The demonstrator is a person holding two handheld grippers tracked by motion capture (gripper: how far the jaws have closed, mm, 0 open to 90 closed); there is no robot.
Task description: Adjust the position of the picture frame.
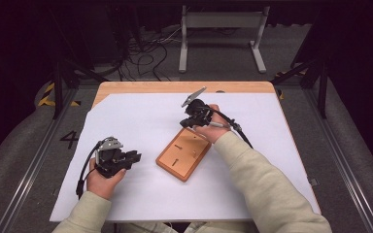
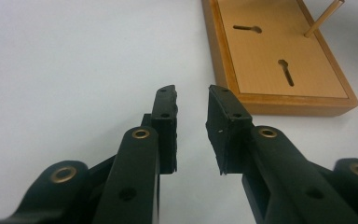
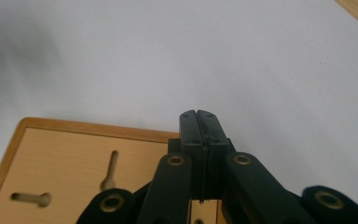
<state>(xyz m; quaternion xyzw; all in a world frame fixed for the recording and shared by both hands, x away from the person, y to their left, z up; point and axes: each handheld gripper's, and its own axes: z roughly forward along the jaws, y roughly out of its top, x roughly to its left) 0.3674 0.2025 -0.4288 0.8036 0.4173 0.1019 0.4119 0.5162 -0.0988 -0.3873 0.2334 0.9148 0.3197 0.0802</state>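
Wooden board [image 1: 183, 153] lying slots-up on desk [image 1: 141, 121]; left tongs [image 1: 132, 158] standing part-open, empty; right tongs [image 1: 188, 122] sitting closed, empty above it; nothing slotted yet.

left: my left hand [image 1: 104, 177] low at the near left, forearm in from the near edge, left tongs [image 1: 132, 158] pointing right, jaws a little apart, nothing between | right: my right hand [image 1: 212, 127] farther off at centre, sleeve running back to the near right, right tongs [image 1: 183, 124] tipped down, jaws pressed together, empty
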